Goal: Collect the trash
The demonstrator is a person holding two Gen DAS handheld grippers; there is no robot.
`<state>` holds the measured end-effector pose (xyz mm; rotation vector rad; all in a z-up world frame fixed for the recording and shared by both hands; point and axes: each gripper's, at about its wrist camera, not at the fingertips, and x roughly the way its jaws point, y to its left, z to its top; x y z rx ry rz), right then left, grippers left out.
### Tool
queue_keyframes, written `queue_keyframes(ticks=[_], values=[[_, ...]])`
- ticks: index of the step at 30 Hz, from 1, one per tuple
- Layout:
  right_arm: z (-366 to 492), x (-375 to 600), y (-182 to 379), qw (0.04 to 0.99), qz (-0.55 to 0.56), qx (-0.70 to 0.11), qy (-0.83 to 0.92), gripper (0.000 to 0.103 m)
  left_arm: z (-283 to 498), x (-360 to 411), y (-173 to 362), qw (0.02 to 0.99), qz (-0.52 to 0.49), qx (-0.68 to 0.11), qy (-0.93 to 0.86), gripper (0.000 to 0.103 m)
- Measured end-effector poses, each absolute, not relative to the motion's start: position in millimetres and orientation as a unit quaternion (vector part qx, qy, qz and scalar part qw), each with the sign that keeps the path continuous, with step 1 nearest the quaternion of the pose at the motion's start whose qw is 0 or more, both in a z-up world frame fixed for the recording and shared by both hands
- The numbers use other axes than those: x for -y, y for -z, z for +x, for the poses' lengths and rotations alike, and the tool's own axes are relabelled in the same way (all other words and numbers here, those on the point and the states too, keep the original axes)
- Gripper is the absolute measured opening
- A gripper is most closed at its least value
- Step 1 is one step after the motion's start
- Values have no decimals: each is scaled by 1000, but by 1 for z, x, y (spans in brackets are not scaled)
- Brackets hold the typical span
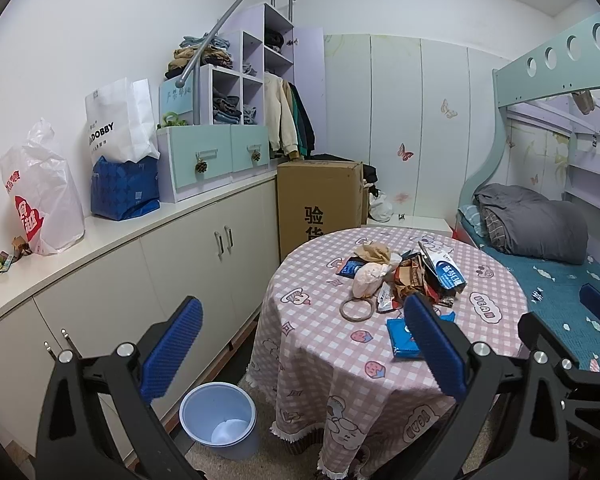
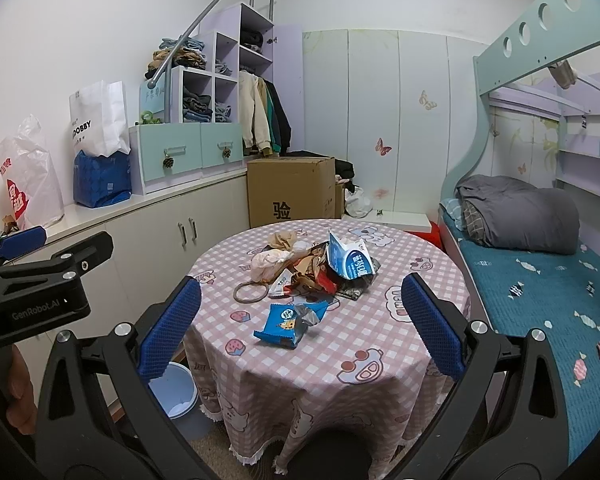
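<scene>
A round table [image 1: 320, 344] [image 2: 340, 356] with a pink checked cloth carries a pile of trash [image 1: 416, 276] [image 2: 320, 268]: crumpled wrappers, a torn blue and white carton [image 2: 348, 260], a pale crumpled bag [image 1: 366, 276] and a brown ring [image 1: 356, 310] [image 2: 252, 292]. A blue snack packet [image 2: 288, 322] [image 1: 400, 338] lies nearest the front. A blue trash bin [image 1: 220, 420] [image 2: 178, 392] stands on the floor left of the table. My left gripper [image 1: 300, 344] is open and empty, before the table's left side. My right gripper [image 2: 300, 328] is open and empty, short of the packet.
White cabinets [image 1: 180, 264] with bags and drawer units on top run along the left wall. A cardboard box [image 1: 320, 204] stands behind the table. A bunk bed [image 2: 540, 272] with a grey duvet is at the right. The left gripper's body [image 2: 40, 280] shows in the right wrist view.
</scene>
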<state>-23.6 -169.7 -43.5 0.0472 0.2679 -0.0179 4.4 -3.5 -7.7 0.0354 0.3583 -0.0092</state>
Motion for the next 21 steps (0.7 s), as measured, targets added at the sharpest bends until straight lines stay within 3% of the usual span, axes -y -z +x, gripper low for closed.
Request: queue_keyframes(ticks=[21], values=[[-22,167,54,990,27,-141,6,98,7,-3,18,983,17,-183,-1,99]])
